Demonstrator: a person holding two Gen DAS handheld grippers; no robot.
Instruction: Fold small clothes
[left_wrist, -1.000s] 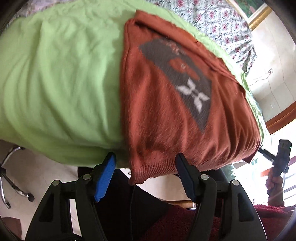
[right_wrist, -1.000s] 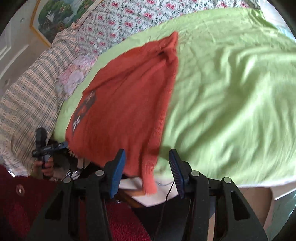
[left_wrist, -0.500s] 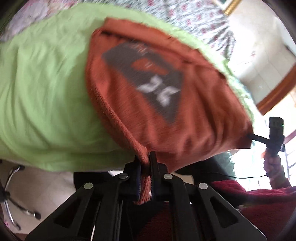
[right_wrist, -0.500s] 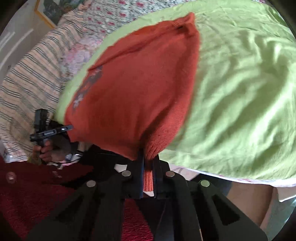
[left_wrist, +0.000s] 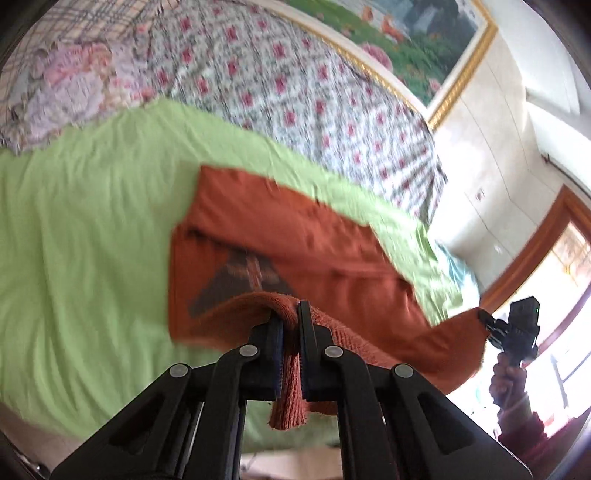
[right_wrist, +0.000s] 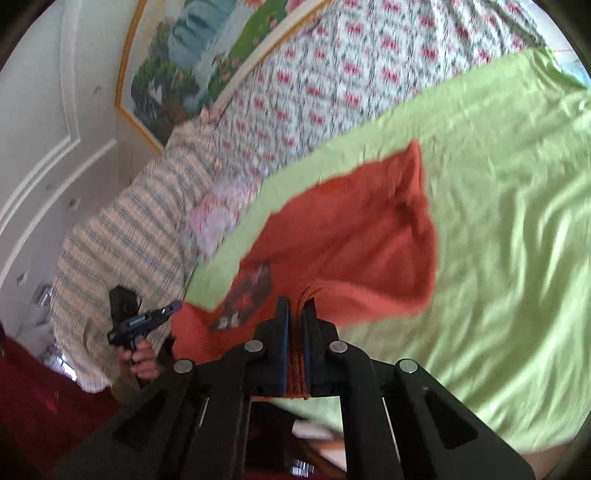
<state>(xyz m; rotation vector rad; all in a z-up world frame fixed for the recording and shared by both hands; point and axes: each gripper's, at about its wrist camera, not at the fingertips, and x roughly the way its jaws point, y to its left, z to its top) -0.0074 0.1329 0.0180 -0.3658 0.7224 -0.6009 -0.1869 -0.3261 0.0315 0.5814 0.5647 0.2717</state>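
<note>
A rust-orange knitted sweater (left_wrist: 295, 236) with a dark grey chest patch lies on a green sheet (left_wrist: 81, 229) on the bed. My left gripper (left_wrist: 290, 317) is shut on the sweater's ribbed hem at one corner. My right gripper (right_wrist: 295, 306) is shut on the hem at the other corner. Both hold the hem lifted above the sheet, over the sweater's (right_wrist: 354, 236) body. The right gripper also shows in the left wrist view (left_wrist: 517, 325), and the left one in the right wrist view (right_wrist: 140, 317).
A floral quilt (left_wrist: 295, 92) and a plaid blanket (right_wrist: 122, 240) lie beyond the green sheet (right_wrist: 517, 221). A framed painting (left_wrist: 388, 33) hangs on the wall behind. The bed's near edge is just under the grippers.
Both grippers went from open to shut on the sweater's hem. They then lifted it and carried it forward over the sweater's body.
</note>
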